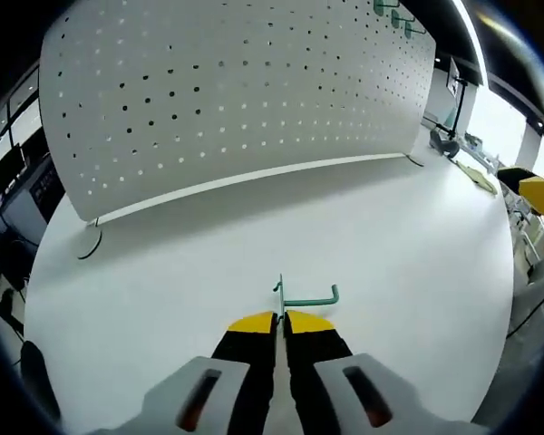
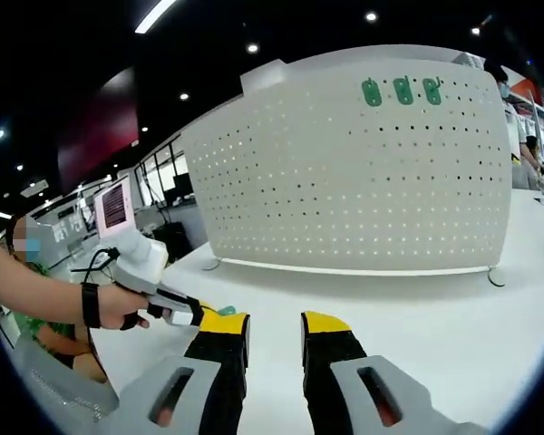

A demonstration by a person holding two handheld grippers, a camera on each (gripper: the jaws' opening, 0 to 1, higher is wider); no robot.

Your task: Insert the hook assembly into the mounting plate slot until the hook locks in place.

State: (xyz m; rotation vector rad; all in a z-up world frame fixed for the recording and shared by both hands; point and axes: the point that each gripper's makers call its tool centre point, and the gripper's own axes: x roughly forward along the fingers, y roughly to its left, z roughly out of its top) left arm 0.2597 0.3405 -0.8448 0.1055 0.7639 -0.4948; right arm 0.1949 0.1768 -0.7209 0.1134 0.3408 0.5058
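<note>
A green wire hook [image 1: 306, 297] sticks out from the tips of my left gripper [image 1: 280, 317], whose yellow-tipped jaws are shut on its upright end just above the white table. Beyond it stands the white pegboard mounting plate [image 1: 236, 91], with several green hooks [image 1: 394, 16] hung at its top right. In the right gripper view, my right gripper [image 2: 274, 328] is open with nothing between its jaws. The same pegboard [image 2: 363, 172] stands ahead with three green hooks [image 2: 402, 91] near its top. My left gripper [image 2: 186, 314] comes in from the left, held by a person's hand, a bit of green at its tip.
The white table [image 1: 372, 227] spreads wide in front of the pegboard. Small items [image 1: 462, 159] lie at its far right edge. A person [image 2: 36, 299] stands at the left of the right gripper view, with screens and desks behind.
</note>
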